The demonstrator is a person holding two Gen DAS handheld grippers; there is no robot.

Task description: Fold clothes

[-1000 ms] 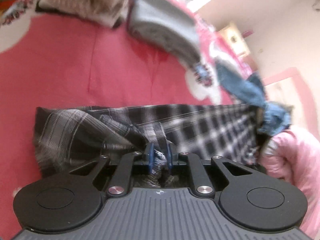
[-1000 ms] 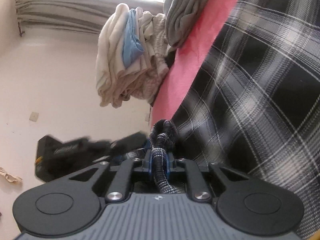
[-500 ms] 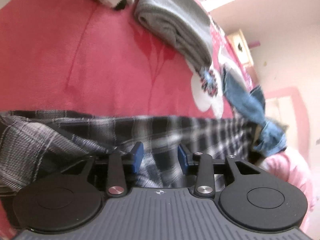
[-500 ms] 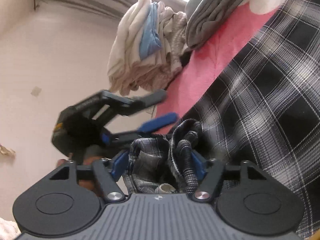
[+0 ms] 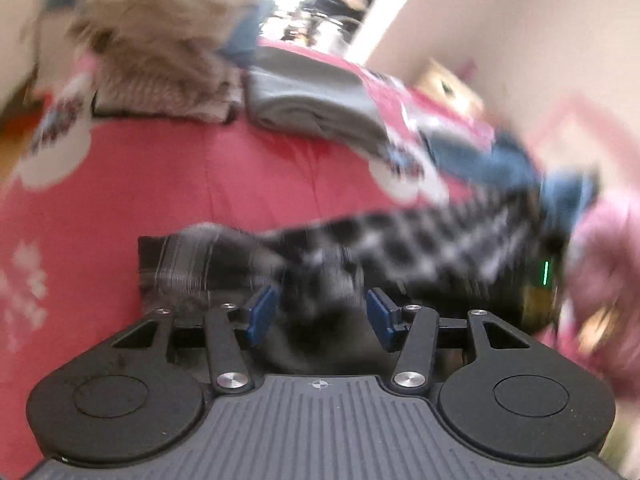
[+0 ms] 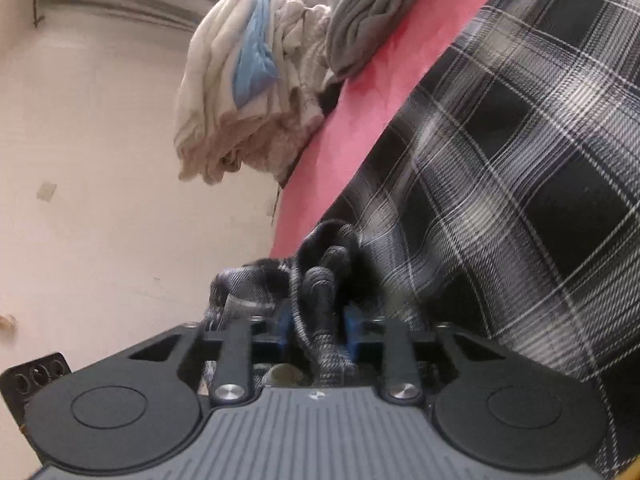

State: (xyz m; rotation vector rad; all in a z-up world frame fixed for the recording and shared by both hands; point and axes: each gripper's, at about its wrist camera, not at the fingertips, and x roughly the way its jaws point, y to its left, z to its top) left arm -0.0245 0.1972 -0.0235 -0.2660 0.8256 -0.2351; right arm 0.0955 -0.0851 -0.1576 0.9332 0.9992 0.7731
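Your left tongs (image 5: 320, 314) stood apart, blue pads wide, with dark cloth of the plaid shirt (image 5: 420, 240) between them but not pinched; that view was smeared by motion, so finer detail was lost. Your right tongs (image 6: 316, 326) were clamped on a bunched fold of the same shirt (image 6: 520, 168), a thick twisted roll of hem or placket rising between the pads. The shirt lay spread across the red bed cover (image 5: 180, 184), running along the bed's near edge in the left view, with one end close to the pink bedding (image 5: 600, 272) and blue jeans (image 5: 500, 160) at the right side. This looked like soft, light woven flannel: it would drape and sag from any single hold, slide little on the cover, and bunch where gripped. I judged that seams, hem and collar were the firmer places to take it, since a pinch of one layer mid-panel would only tent. Open cover lay between the shirt and the far side, where a folded grey garment (image 5: 316, 108) and a heap of beige clothes (image 5: 160, 52) sat, so there was room to carry an edge over. In the right view the bed's side edge fell away to a bare wall (image 6: 100, 160) just beside the shirt, so cloth there could slip off.
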